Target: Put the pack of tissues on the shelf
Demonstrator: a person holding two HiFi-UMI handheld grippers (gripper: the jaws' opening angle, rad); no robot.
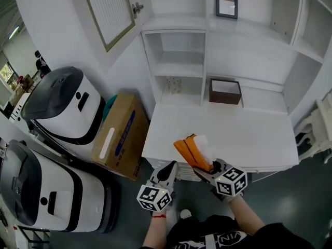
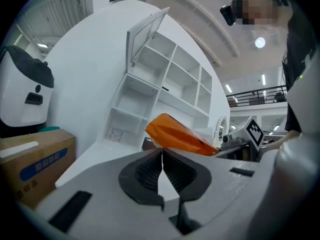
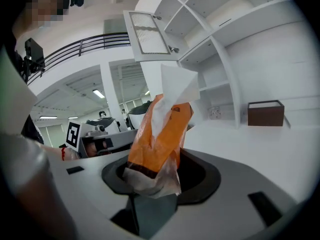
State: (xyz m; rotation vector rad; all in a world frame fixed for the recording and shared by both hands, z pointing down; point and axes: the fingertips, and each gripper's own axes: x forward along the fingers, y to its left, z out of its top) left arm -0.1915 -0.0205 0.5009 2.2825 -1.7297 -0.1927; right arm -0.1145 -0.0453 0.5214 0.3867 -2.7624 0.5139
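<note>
My right gripper (image 1: 206, 171) is shut on an orange pack of tissues (image 1: 191, 152) with a white tissue sticking out of its top, held above the front edge of the white desk surface (image 1: 249, 139). In the right gripper view the pack (image 3: 161, 134) stands upright between the jaws, its clear end pinched low. My left gripper (image 1: 168, 170) hangs just left of it, shut and empty; in the left gripper view the jaws (image 2: 162, 166) meet with nothing between them and the pack (image 2: 177, 133) shows beyond. The white shelf unit (image 1: 179, 69) rises at the back of the desk.
A brown open box (image 1: 224, 91) sits on the desk at the back. A small dark frame (image 1: 226, 3) stands on the upper shelf. A cardboard carton (image 1: 120, 134) and two white-and-black machines (image 1: 62, 105) stand on the floor at the left. A white chair (image 1: 319, 128) is at right.
</note>
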